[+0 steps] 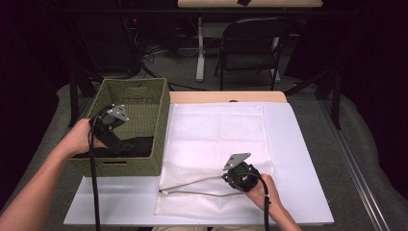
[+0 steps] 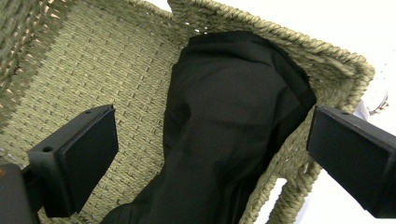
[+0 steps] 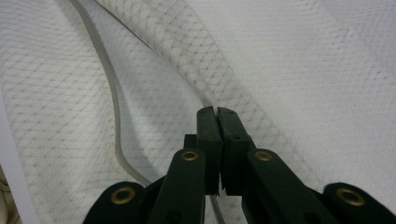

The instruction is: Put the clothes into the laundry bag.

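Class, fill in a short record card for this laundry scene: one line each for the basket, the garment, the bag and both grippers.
basket: green woven basket, left on the table
garment: black cloth lying inside the basket
bag: white mesh bag flat on the table, right of the basket
left gripper: left gripper open above the black cloth
right gripper: right gripper shut on the mesh bag's edge

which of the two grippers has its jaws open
The left gripper, hovering inside the woven basket over the black cloth, jaws spread wide. The right gripper is shut, pinching the edge of the white mesh laundry bag.
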The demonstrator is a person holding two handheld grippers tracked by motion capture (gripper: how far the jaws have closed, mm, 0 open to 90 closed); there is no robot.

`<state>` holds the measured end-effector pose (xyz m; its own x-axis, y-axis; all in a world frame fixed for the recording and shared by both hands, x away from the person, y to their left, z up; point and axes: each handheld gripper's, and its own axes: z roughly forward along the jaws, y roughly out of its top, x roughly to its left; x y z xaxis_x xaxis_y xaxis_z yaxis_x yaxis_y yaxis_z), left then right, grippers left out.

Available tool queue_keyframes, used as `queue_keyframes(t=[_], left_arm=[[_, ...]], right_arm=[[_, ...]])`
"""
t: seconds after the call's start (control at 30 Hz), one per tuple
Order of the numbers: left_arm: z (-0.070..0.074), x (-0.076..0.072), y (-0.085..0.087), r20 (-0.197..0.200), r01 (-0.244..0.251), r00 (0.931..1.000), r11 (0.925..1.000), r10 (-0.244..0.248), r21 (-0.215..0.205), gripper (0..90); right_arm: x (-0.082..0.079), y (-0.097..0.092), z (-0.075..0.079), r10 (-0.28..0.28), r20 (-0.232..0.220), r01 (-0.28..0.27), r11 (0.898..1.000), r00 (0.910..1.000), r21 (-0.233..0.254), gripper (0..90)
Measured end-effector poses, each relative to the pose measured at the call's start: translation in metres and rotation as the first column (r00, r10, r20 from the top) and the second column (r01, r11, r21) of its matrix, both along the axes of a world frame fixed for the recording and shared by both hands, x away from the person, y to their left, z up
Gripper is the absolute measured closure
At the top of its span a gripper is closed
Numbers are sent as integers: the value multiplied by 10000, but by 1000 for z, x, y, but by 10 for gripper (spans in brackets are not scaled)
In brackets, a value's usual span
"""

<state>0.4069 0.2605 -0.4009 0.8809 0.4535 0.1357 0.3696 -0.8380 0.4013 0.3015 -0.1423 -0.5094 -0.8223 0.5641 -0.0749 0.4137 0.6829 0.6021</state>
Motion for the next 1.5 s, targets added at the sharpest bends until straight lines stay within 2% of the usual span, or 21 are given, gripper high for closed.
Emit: queue_keyframes(t=[0.23,0.4,0.43,0.6,0.63,0.77,1.07,1.13,1.17,1.43,1.5], left_arm=[[-9,7,0,-46,34,10000,9996,-33,298,26],[-22,13,0,-462,77,9989,9980,-48,620,43],[-24,14,0,-424,93,9991,9968,-60,800,53],[-35,18,0,-728,136,9973,9957,-69,919,66],[-36,19,0,-665,133,9978,9949,-67,1001,77],[-43,25,-2,-845,199,9964,9916,-91,1281,99],[-54,32,-2,-1536,429,9879,9914,-236,1236,170],[-56,32,-2,-1516,546,9878,9910,-358,1221,187],[-57,33,-2,-1644,620,9855,9905,-413,1225,196],[-66,35,-5,-1906,735,9807,9854,-434,1538,255],[-68,36,-4,-1997,722,9789,9872,-428,1425,276]], right_arm=[[1,-1,0,-56,15,56,10000,10000,15,881],[1,-1,-1,-64,30,64,10000,10000,-47,882],[1,-1,-1,-62,36,63,10000,10000,-49,881],[1,-1,0,-57,44,57,10000,10000,-34,882],[1,-1,-1,-53,48,53,10000,10000,-39,881],[1,-2,0,-105,94,106,9999,9999,-115,881],[2,-4,0,-90,136,92,9999,9999,-110,882],[2,-4,0,-114,114,115,9999,9999,-119,882],[2,-4,0,-111,131,112,9998,9999,-143,881],[2,-3,-1,-116,101,117,9998,9999,-173,881],[2,-2,-1,-96,114,98,9998,9999,-189,881]])
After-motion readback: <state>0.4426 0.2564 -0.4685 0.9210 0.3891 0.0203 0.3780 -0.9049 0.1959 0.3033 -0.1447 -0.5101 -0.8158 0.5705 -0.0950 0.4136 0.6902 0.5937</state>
